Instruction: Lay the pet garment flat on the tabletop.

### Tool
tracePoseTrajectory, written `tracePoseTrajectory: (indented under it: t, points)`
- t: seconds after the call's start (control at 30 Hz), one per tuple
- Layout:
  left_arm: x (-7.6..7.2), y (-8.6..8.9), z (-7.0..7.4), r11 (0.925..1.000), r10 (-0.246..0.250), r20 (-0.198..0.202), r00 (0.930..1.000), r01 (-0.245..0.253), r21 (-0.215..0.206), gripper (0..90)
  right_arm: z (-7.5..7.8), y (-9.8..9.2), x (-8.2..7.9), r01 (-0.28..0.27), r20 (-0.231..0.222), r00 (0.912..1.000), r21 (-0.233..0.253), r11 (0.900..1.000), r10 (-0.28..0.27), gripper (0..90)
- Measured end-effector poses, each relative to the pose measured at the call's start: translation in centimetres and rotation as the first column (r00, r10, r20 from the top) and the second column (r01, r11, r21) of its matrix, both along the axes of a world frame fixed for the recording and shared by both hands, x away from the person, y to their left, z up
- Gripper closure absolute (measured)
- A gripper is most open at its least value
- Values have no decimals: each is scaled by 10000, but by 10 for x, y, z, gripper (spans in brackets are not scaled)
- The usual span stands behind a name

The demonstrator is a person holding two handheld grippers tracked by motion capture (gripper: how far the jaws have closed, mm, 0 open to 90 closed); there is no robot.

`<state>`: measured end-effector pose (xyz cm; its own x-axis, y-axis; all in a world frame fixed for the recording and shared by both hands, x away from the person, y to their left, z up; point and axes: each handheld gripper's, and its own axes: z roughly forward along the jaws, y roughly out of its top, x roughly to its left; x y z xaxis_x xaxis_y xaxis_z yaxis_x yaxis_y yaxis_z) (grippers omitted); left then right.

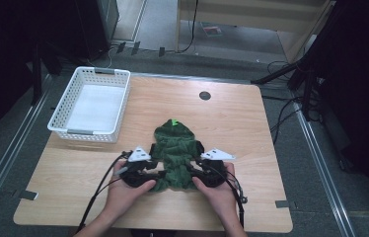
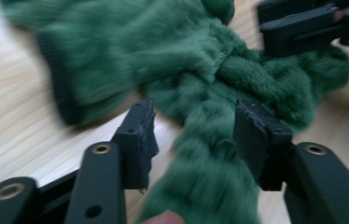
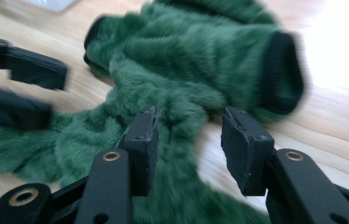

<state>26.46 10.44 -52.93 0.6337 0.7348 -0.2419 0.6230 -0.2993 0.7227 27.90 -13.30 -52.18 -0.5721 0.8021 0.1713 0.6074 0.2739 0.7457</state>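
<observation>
Wooden table (image 1: 251, 148) in a dim room with cables on the floor; a white basket (image 1: 92, 103) stands at its far left corner, well apart from the work. A green fleece garment (image 1: 175, 153) lies crumpled near the person's edge of the table, between the two hands. Left gripper (image 2: 193, 135): jaws apart, a fold of fleece running up between them, not pinched. Right gripper (image 3: 189, 140): jaws likewise apart, straddling a fleece fold beside a dark ribbed cuff (image 3: 282, 74). Judged step: taking hold of the garment's near edge at both sides. Recommendation: seat each fold deep between the pads before closing, grip one layer only if possible, and match the two holds symmetrically. Risk: thick pile may bunch, so a shallow pinch could slip on lifting.
</observation>
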Motion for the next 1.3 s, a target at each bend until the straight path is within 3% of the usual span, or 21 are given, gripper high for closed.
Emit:
tracePoseTrajectory:
  t: [0.1, 0.17, 0.2, 0.23, 0.27, 0.3, 0.43, 0.53, 0.57, 0.6, 0.67, 0.73, 0.8, 0.83, 0.9, 1.0, 1.07, 1.1, 1.2, 1.3]
  points:
    - [7, -25, -6, 9936, 163, 193, 9997, -184, 1116, 461, -11, 12, 4, -256, -160, 9996, -459, 9986, 249, 569]
    - [12, -31, -10, 9910, 517, 287, 9983, -548, 1223, 470, -13, 15, 3, -227, -57, 9997, -608, 9979, 224, 587]
    - [14, -31, -12, 9874, 673, 423, 9968, -726, 1409, 566, -15, 16, -1, -143, 232, 9996, -839, 9964, 163, 638]
    - [15, -30, -13, 9864, 721, 518, 9960, -789, 1444, 566, -15, 16, -1, -143, 232, 9996, -839, 9964, 163, 638]
    - [15, -27, -13, 9865, 671, 550, 9962, -745, 1461, 623, -15, 15, -2, -139, 337, 9993, -890, 9959, 169, 668]
    - [16, -24, -12, 9849, 671, 636, 9957, -763, 1555, 742, -14, 10, -4, 40, 474, 9989, -998, 9950, 7, 731]
    - [18, -7, -8, 9866, 1130, 893, 9896, -1224, 1077, 837, -15, -5, -3, 492, 265, 9985, -777, 9958, -472, 831]
    - [19, 3, -7, 9847, 1394, 1026, 9849, -1488, 910, 836, -16, -8, -5, 495, 210, 9986, -855, 9951, -479, 846]
    - [19, 4, -8, 9869, 1311, 909, 9872, -1386, 824, 836, -16, -8, -5, 495, 210, 9986, -855, 9951, -479, 846]
    - [18, 3, -10, 9906, 1111, 842, 9902, -1171, 703, 749, -16, -7, -7, 324, 99, 9994, -770, 9965, -317, 819]
    - [14, -1, -11, 9916, 766, 1023, 9918, -865, 961, 699, -15, -6, -8, 114, 56, 9999, -597, 9982, -111, 784]
    - [11, 2, -9, 9961, 783, 924, 9926, -816, 331, 635, -10, -6, -11, -203, 208, 9996, -206, 9996, 207, 708]
    - [13, 4, -7, 9942, 1074, 772, 9912, -1076, -15, 597, -3, -5, -12, -248, 477, 9986, 12, 9997, 247, 678]
    - [14, 4, -7, 9941, 1086, 681, 9918, -1079, -140, 577, -2, -5, -11, -178, 540, 9984, 37, 9998, 175, 664]
    - [16, -1, -9, 9954, 953, 632, 9934, -959, 71, 562, -4, -2, -6, -44, 410, 9991, 23, 10000, 43, 651]
    - [15, -7, -15, 9949, 723, 696, 9949, -769, 651, 648, -13, 6, -3, -156, 202, 9997, -360, 9992, 163, 760]
    - [14, -4, -15, 9962, 330, 733, 9968, -388, 786, 839, -16, 9, -6, -381, 194, 9991, -400, 9985, 389, 826]
    - [14, -2, -14, 9952, 373, 792, 9962, -442, 877, 885, -16, 8, -7, -521, 56, 9986, -309, 9982, 523, 853]
    - [18, 6, -14, 9950, 665, 667, 9956, -712, 700, 898, -18, 6, -10, -390, -178, 9991, -211, 9990, 386, 868]
    - [17, 7, -15, 9972, 453, 522, 9976, -483, 578, 887, -21, 6, -11, -379, -268, 9989, -229, 9990, 372, 860]
